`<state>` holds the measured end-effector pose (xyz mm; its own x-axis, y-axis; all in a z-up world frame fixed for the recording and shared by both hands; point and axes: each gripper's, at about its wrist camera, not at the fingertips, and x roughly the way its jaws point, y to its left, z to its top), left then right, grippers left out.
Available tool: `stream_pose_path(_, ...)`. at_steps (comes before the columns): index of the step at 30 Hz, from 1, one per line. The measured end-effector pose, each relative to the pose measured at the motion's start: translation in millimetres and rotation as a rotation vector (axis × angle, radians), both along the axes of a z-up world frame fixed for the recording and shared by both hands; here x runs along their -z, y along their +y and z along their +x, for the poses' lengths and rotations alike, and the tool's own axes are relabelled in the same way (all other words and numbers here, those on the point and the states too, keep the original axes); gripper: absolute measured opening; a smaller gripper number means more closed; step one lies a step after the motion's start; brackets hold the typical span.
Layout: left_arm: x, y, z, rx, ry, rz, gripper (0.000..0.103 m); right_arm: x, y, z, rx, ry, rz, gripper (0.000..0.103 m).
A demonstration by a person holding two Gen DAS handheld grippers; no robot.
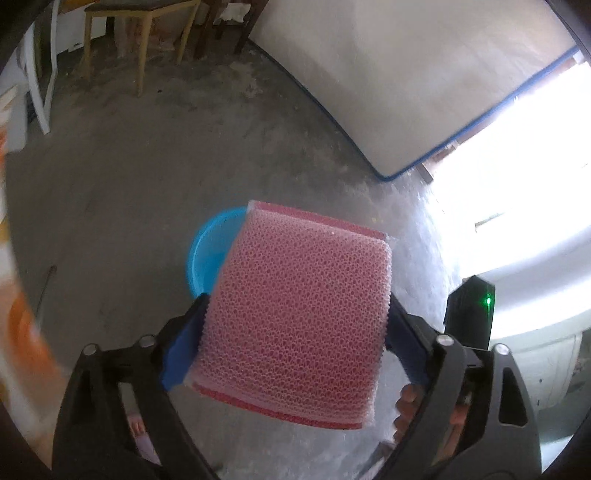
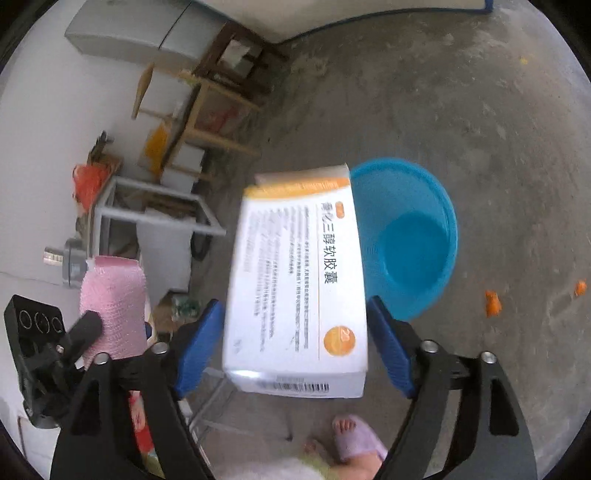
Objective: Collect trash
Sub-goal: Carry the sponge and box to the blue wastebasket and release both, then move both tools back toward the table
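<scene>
My left gripper is shut on a pink mesh sponge pack and holds it in the air above the concrete floor, partly in front of a blue plastic basin. My right gripper is shut on a white and orange medicine box and holds it up just left of the same blue basin, which looks empty. The left gripper with its pink pack also shows at the left of the right wrist view.
Wooden stools and a white frame stand at the far wall. A mattress with blue piping leans at the back right. Orange scraps lie on the floor right of the basin. Shelves and clutter stand at left. A slippered foot is below.
</scene>
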<state>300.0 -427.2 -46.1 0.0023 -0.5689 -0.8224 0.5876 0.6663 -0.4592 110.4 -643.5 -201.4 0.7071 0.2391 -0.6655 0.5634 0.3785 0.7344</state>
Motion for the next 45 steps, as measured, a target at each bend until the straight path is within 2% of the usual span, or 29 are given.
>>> stream_pose_path(1, 7.4, -8.3, 3.3, -0.007, -0.004, 0.017, 0.089, 9.3, -6.4, 2.4, 0.009, -0.008, 0.000, 0.088)
stream_pose_path(4, 30.3, -20.1, 5.0, -0.020, 0.031, 0.058, 0.089, 37.4, -24.6, 4.0, 0.058, 0.070, -0.016, 0.088)
stream_pose_path(6, 36.0, -7.0, -0.1, -0.031, 0.068, 0.035, 0.089, 48.3, -27.4, -6.0, 0.087, 0.072, 0.011, 0.088)
stream_pose_path(9, 39.7, 9.4, -6.6, -0.025, 0.065, 0.028, 0.089, 50.0, -23.4, -21.2, 0.102, 0.062, 0.013, 0.088)
stream_pose_path(12, 28.0, 26.7, -15.8, -0.021, 0.049, -0.007, 0.089, 40.0, -15.9, -40.7, 0.100, 0.059, -0.018, 0.088)
stream_pose_path(16, -2.2, 49.8, -33.0, 0.020, -0.010, -0.055, 0.089, 9.4, -2.5, -65.7, 0.081, 0.043, -0.095, 0.088)
stream_pose_path(19, -33.5, 80.9, -62.1, 0.044, -0.117, -0.082, 0.089, -16.3, 12.6, -83.3, 0.062, 0.029, -0.159, 0.088)
stream_pose_path(22, -60.7, 119.1, -96.6, 0.014, -0.214, -0.132, 0.089, -43.0, 33.6, -96.9, 0.031, 0.017, -0.230, 0.088)
stream_pose_path(25, -76.8, 154.9, -130.1, -0.022, -0.273, -0.143, 0.089, -68.9, 60.4, -104.0, -0.027, 0.007, -0.296, 0.091)
stream_pose_path(29, -82.6, 205.3, -165.2, -0.135, -0.369, -0.067, 0.089, -98.7, 96.9, -100.4, -0.097, 0.003, -0.394, 0.097)
stream_pose_path(33, -80.0, 262.8, -178.3, -0.235, -0.339, -0.058, 0.089, -131.3, 149.0, -76.9, -0.229, 0.026, -0.575, 0.097)
stream_pose_path(38, -84.6, 339.1, -197.7, -0.316, -0.379, -0.027, 0.093, -177.6, 218.5, -45.0, -0.358, -0.026, -0.745, 0.097)
stream_pose_path(41, -85.5, 396.8, -209.6, -0.410, -0.406, -0.025, 0.095, -205.8, 271.7, -32.6, -0.448, -0.129, -0.867, 0.097)
stream_pose_path(45, -91.7, 480.5, -218.3, -0.542, -0.455, -0.033, 0.095, -227.0, 317.9, -20.2, -0.537, -0.246, -0.899, 0.097)
